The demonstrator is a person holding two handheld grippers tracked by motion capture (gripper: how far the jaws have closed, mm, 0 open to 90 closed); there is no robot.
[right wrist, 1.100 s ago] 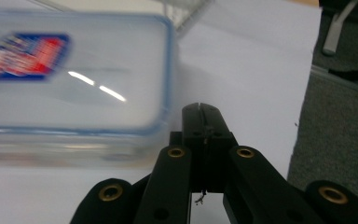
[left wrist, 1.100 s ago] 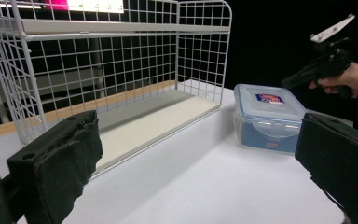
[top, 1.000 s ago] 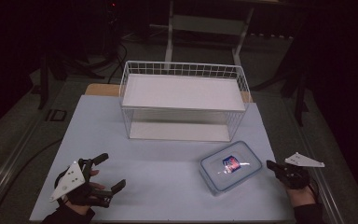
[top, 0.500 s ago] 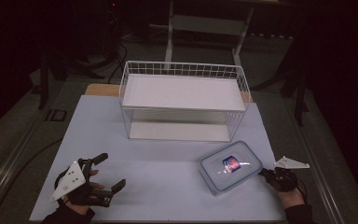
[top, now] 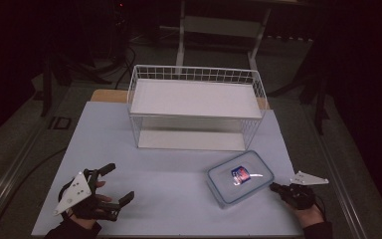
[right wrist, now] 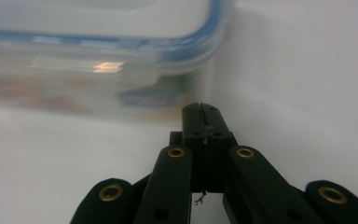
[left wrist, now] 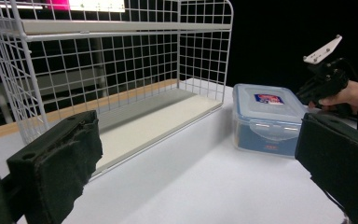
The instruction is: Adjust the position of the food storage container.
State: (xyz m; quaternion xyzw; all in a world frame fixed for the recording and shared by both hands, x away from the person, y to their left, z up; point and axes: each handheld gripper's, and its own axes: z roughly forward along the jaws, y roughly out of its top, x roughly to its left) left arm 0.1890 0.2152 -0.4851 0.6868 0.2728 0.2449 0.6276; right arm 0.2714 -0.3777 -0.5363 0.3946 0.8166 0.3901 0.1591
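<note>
A clear plastic box with a blue-rimmed lid lies on the white table at the front right; it shows too in the left gripper view and close up in the right gripper view. My right gripper is shut with nothing in it, its tip a short way off the box's right side. My left gripper stands wide open near the front left corner, its two padded fingers far apart and empty, pointing toward the wire rack and the box.
A white wire rack with a shelf stands at the back middle of the table, also seen in the left gripper view. The table's front edge runs just below both hands. Dark floor and stands lie beyond.
My right gripper has moved left toward the box and lower to the table. The left gripper has stayed where it was, still open.
</note>
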